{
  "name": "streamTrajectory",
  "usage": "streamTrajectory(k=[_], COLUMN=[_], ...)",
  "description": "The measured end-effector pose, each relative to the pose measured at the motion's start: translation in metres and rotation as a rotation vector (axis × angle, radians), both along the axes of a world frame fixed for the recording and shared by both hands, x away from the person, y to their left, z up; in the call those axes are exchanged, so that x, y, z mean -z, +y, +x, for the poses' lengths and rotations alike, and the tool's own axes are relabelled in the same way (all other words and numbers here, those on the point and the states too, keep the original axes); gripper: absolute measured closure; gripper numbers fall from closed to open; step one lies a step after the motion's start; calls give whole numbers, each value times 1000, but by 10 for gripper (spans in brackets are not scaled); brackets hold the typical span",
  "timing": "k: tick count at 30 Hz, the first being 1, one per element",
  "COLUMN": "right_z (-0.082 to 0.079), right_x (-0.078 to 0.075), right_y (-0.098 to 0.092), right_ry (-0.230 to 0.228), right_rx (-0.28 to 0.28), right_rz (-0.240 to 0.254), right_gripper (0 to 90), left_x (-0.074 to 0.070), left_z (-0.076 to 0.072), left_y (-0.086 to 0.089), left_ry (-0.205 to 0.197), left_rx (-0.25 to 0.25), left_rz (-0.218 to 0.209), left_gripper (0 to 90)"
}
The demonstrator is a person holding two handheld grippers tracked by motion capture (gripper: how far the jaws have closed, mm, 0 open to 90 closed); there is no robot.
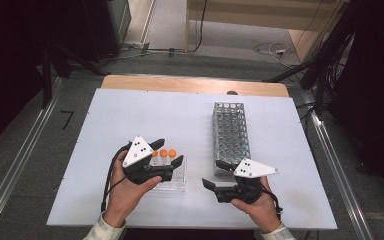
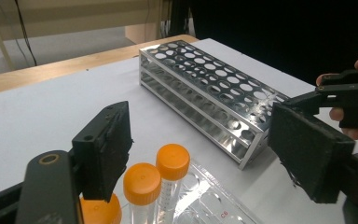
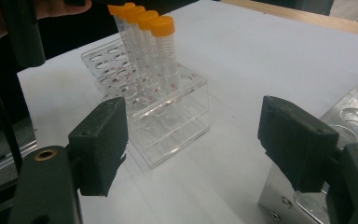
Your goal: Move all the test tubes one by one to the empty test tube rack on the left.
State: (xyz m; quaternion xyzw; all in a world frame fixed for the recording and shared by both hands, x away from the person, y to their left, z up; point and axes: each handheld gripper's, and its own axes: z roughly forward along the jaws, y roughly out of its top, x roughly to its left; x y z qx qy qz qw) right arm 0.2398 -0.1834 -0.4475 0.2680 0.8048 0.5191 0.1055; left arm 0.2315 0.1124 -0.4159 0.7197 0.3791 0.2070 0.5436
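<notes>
Orange-capped clear plastic tubes (image 3: 144,42) upright in transparent acrylic rack (image 3: 168,121); left gripper (image 1: 169,151) released above them, right gripper (image 1: 214,174) released too.

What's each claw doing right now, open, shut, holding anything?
Left claw: open, holding nothing, above the orange-capped tubes in the clear rack.
Right claw: open, empty, beside the metal rack.

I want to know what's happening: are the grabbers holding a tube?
No. Both the left gripper and the right gripper are open and hold nothing.
</notes>
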Motion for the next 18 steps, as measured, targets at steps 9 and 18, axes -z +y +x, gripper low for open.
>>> streamTrajectory(k=[9, 18], right_z=[1, 2], right_x=[-2, -4], right_y=[-4, -7], right_ry=[-2, -8], right_rx=[17, 26], right_rz=[6, 6], right_gripper=[228, 228], left_x=[1, 2], left_z=[-2, -3], left_y=[2, 4], left_ry=[9, 12], left_rx=[1, 0], left_rz=[0, 6], left_gripper=[206, 204])
